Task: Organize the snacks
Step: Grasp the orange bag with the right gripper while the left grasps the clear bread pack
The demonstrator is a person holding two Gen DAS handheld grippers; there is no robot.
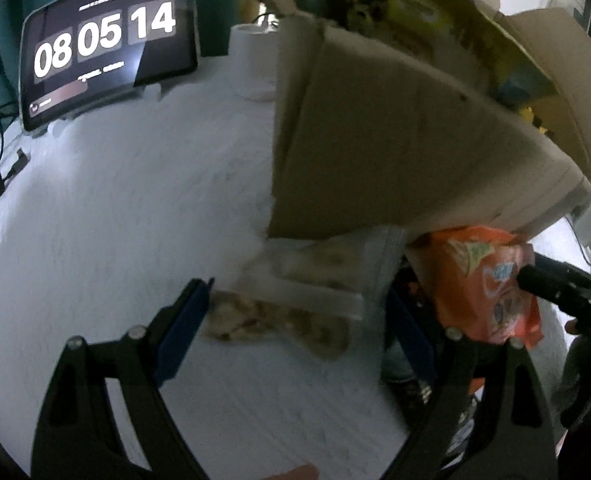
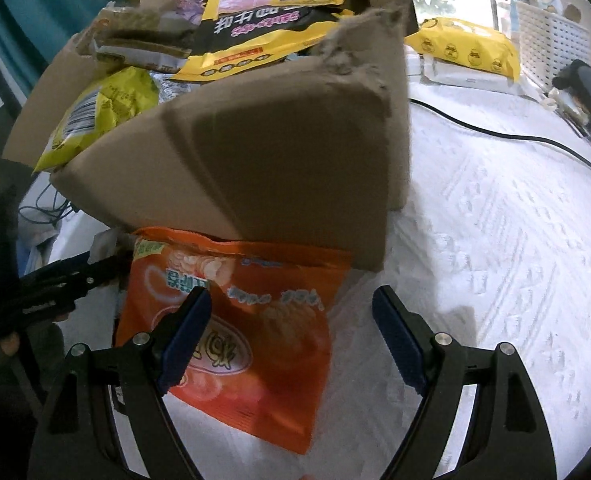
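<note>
- Currently both claws hang over a white textured cloth (image 2: pixel 495 240) beside a cardboard box (image 2: pixel 279 160) stuffed with snack packets.
- Right gripper (image 2: pixel 291 312): jaws wide apart, nothing clamped. Orange snack bag (image 2: pixel 247 340) lies flat on the cloth below it, its top edge tucked under the box's flap; the left blue pad overlaps the bag in view, the right pad sits clear of it over bare cloth. Contact cannot be told.
- Left gripper (image 1: pixel 295 312): jaws apart, empty. A clear packet of pale biscuits (image 1: pixel 279 320) lies between the pads, just in front of the box's base.
- Orange bag sits to the right of the left claw, by its right finger.
- Tablet (image 1: pixel 107 48) showing a clock stands at the far left.
</note>
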